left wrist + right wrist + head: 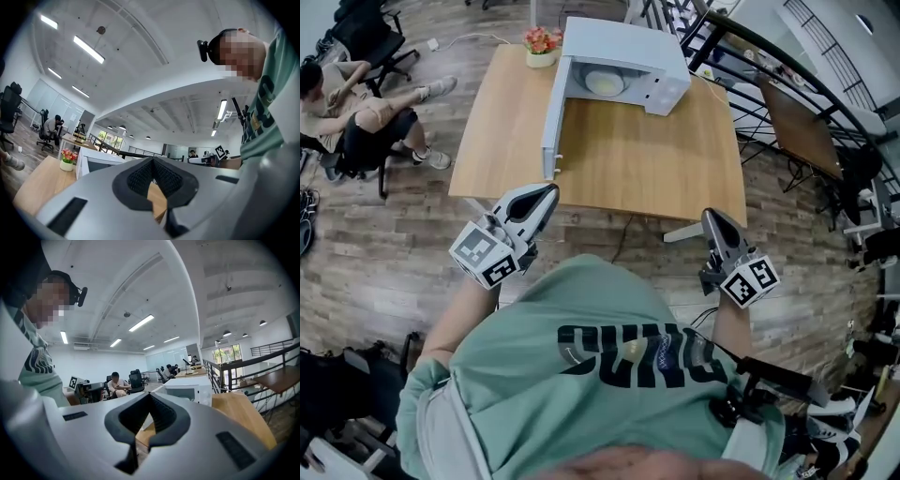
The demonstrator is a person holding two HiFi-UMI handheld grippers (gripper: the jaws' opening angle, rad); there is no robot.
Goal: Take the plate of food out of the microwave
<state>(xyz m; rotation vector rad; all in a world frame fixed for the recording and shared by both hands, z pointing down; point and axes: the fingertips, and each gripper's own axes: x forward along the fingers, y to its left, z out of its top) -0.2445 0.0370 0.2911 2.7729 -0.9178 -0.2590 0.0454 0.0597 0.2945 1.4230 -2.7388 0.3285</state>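
Observation:
A white microwave stands at the far side of the wooden table, its door swung open toward me on the left. Inside, a pale plate of food rests on the oven floor. My left gripper hovers at the table's near edge, just below the open door, shut and empty. My right gripper hangs off the near right corner of the table, also shut with nothing in it. The microwave shows beyond the left gripper, and the microwave also shows past the right gripper.
A small pot of flowers sits on the table left of the microwave. A person sits on a chair at the far left. A dark railing and another wooden table lie to the right. The floor is wood planks.

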